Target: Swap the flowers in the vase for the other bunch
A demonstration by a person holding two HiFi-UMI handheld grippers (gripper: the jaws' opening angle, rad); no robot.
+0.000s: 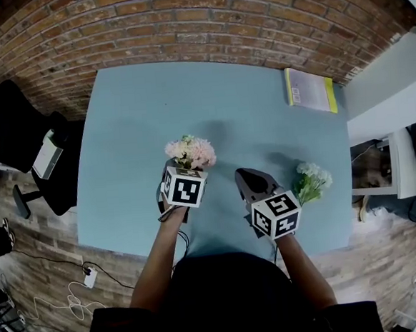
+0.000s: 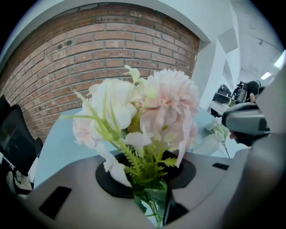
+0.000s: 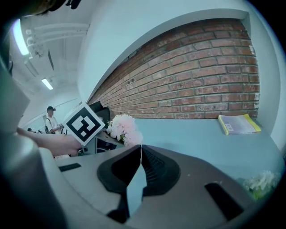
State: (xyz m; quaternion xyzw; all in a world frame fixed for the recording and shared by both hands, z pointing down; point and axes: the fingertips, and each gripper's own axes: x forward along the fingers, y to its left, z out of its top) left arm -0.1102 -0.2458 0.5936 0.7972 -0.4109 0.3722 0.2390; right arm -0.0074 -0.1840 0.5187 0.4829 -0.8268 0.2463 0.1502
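A bunch of pink and cream flowers (image 1: 190,153) stands up out of my left gripper (image 1: 182,169), whose jaws are shut on its green stems (image 2: 149,197). In the left gripper view the blooms (image 2: 147,112) fill the middle. A second bunch, small white flowers (image 1: 312,181), lies on the blue table (image 1: 224,96) just right of my right gripper (image 1: 242,173). That gripper is shut with nothing between its jaws (image 3: 140,147). In the right gripper view the pink bunch (image 3: 124,128) shows to its left and the white one (image 3: 261,182) at lower right. No vase shows in any view.
A yellow-edged booklet (image 1: 309,89) lies at the table's far right corner by the brick wall. Black office chairs (image 1: 12,134) stand left of the table. Cables lie on the floor at lower left. A person stands far off in the right gripper view.
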